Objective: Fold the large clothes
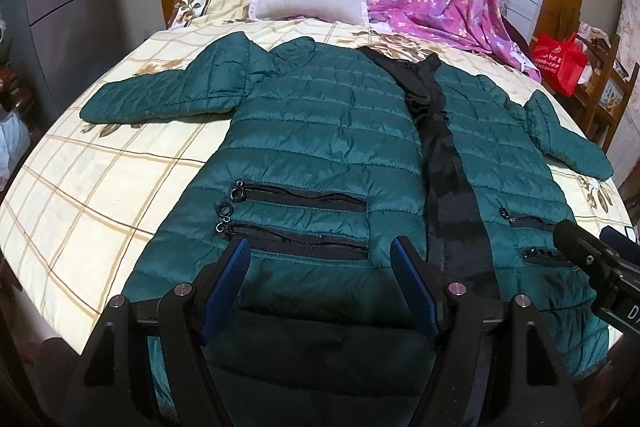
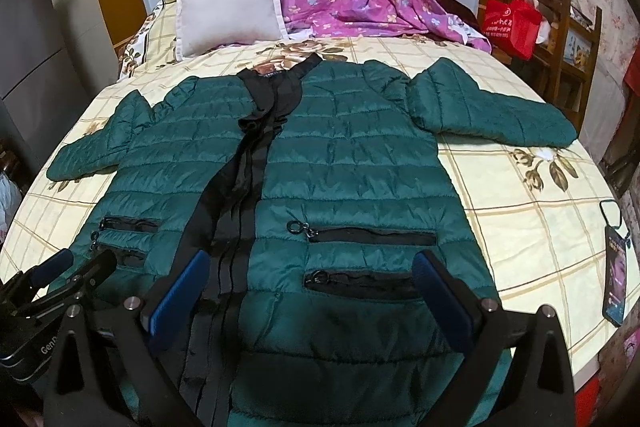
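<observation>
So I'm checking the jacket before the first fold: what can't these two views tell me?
- Hem of the green jacket: left wrist view, hidden behind the left hand-held gripper; right wrist view, behind the right hand-held gripper.
- Collar label: right wrist view, too small to read.
- Phone screen: right wrist view, small and warped near the edge.

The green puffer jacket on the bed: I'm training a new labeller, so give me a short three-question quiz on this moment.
1. True or false: the green jacket lies flat with both sleeves spread outward.
2. Which lies on the bedspread to the jacket's right? A) phone B) book C) shoe
3. Fill in: the left gripper and right gripper are both ____, holding nothing.

Key: 1 true; 2 A, the phone; 3 open.
</observation>
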The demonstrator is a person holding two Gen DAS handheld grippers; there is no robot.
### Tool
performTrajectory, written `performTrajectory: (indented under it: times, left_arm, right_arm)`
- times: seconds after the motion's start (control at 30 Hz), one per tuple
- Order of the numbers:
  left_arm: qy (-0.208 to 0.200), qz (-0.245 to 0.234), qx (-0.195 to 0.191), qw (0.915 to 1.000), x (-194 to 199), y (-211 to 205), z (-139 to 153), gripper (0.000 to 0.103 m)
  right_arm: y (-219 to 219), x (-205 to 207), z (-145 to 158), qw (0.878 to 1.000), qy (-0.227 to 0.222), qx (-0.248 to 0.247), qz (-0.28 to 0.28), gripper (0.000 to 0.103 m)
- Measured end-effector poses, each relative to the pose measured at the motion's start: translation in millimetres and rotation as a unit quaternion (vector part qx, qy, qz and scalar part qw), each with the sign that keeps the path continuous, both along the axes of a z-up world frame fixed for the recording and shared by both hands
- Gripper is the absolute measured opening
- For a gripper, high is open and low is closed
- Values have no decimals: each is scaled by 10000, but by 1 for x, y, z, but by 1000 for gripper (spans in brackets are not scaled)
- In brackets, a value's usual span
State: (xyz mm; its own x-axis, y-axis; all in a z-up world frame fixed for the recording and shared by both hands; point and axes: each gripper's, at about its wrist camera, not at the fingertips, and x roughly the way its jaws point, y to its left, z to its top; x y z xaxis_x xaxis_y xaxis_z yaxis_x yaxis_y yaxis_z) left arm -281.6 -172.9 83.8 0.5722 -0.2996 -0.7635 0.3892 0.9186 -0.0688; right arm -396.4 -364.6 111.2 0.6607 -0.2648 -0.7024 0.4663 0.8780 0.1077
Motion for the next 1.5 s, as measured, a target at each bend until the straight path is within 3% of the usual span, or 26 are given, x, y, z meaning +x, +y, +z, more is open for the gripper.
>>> performTrajectory:
  times: [0.67,0.93,1.17,1.5]
  left_arm:
    - [45,14,57,10000,6,0,-6,43]
    - [-48,52,33,10000,11,0,0,43]
    - [-90,44,55,9999,13,-1,2,43]
    - [-117,69,107,9999,18,-2,2,43]
  right_arm:
    - [-8,7,-11,9996,62,288,-21,103]
    - [-9,10,-12,9998,13,191,-30,103]
    - [-12,13,-12,9990,34,446,-24,103]
    - [-12,17,-13,9995,83,320,-6,103]
